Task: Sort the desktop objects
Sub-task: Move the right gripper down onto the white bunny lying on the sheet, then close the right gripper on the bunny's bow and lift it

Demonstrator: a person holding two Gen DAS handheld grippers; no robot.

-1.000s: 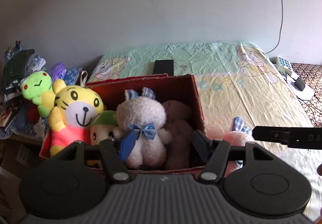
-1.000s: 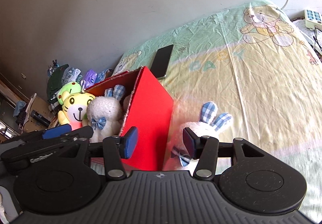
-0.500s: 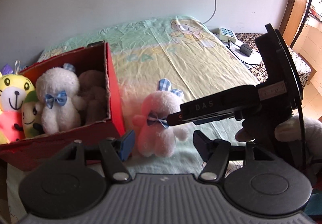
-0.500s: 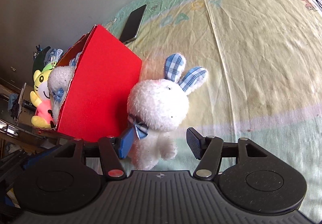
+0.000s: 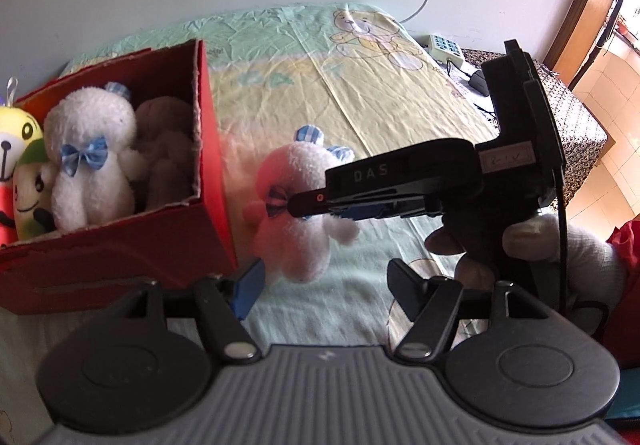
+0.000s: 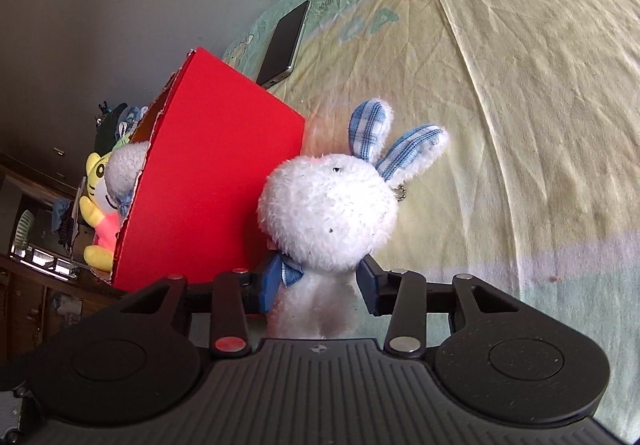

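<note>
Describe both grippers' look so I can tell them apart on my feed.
Both have black ribbed bodies with round discs. Each has one blue-padded and one black finger. The right gripper reads "DAS" in white, has a red dot near its tip, a small handwritten label and a black cable. The left gripper shows silver pivot screws.

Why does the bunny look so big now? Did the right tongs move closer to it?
Yes. The right tongs came forward toward the white bunny beside the red box; the fingers now flank its body.
</note>
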